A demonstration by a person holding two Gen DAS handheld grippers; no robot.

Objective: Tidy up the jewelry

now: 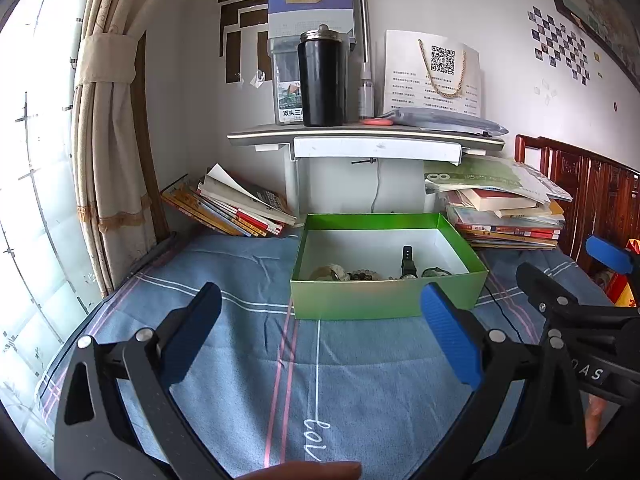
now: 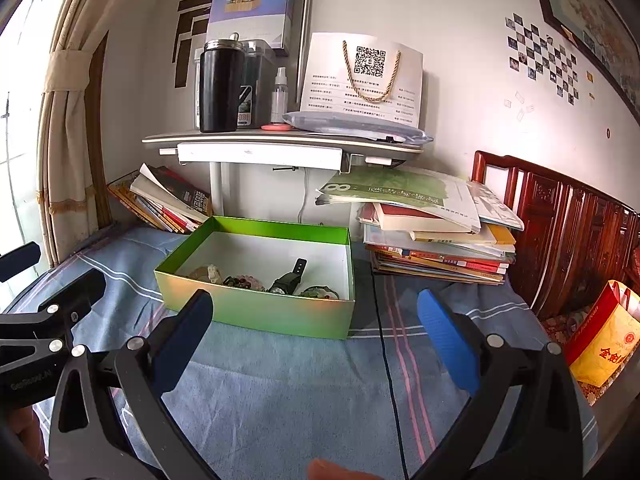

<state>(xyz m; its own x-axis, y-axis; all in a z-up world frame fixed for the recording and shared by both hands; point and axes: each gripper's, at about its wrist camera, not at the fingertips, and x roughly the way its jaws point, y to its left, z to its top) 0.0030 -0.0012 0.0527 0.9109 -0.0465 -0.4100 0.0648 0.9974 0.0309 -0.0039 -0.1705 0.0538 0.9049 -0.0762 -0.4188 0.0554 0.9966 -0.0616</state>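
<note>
Both pairs of tongs hang spread wide and empty above the blue striped cloth [image 1: 240, 360] on the counter: the left tongs [image 1: 320, 336] and the right tongs [image 2: 316, 336] each have nothing between their pads. Straight ahead of both, a little beyond the fingertips, sits the open green box [image 2: 256, 312], and the jewelry lies along its near inner wall.

From the right wrist view the pieces read best: a black watch [image 2: 288, 278] propped with its strap sticking up, a dark bead bracelet [image 2: 240, 282] beside it, a pale lumpy piece [image 2: 210, 274] toward the left tongs' side, and a greenish bangle [image 2: 320, 292] toward the right tongs' side.

By my judgement all of these are light. The watch is the easiest to take: its strap is stiff enough to pinch across the raised end, and it should not slip much on the ribbed blue pads. The bead strings are likely limp and smooth, so they would sag and could slide out unless caught across several beads at once. The bangle, if stone or glass, may chip when dropped.

The box's front wall cuts off the lower part of every piece in the left wrist view, so how they overlap or tangle cannot be told. The pale piece may be a bracelet or a pendant; it is too small to tell.
</note>
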